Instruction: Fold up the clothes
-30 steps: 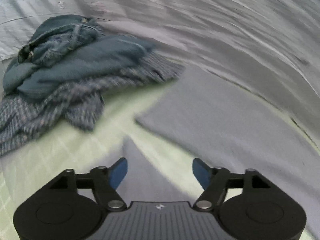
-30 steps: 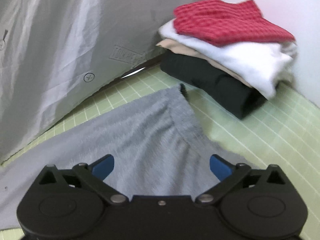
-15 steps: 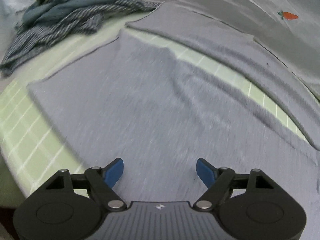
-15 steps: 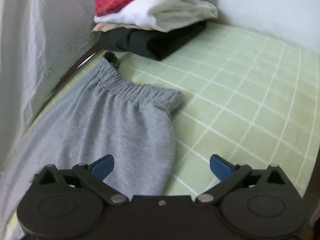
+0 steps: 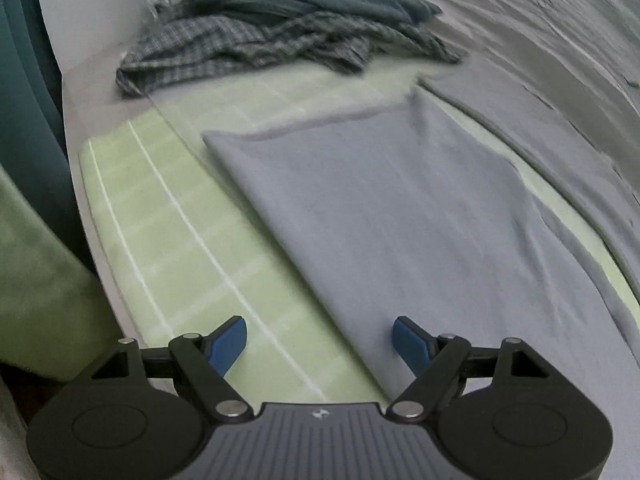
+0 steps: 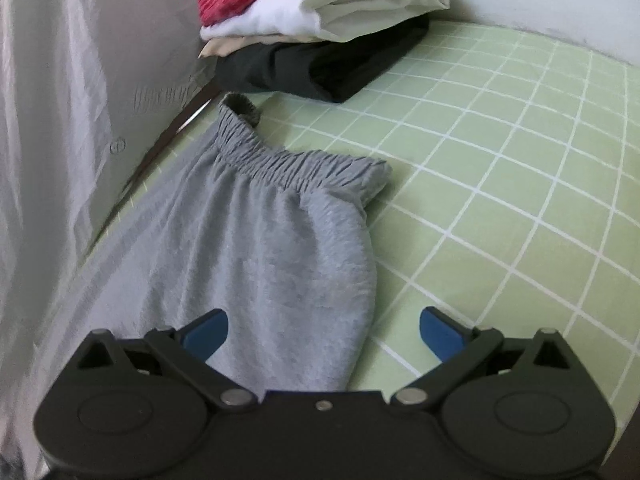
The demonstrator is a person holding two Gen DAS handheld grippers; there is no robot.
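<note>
Grey sweatpants (image 5: 400, 216) lie flat on the green gridded mat (image 6: 520, 152), legs apart; left gripper (image 5: 320, 338) and right gripper (image 6: 323, 330) hover spread and empty, so leg-over-leg grasp likely next.

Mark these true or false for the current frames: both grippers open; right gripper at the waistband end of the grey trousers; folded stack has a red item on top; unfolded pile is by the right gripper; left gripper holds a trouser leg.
1. Both grippers open: true, left gripper and right gripper.
2. Right gripper at the waistband end of the grey trousers: true.
3. Folded stack topped by red: true.
4. Unfolded pile by the right gripper: false, it shows in the left wrist view.
5. Left gripper holds a leg: false, it grips nothing.
</note>
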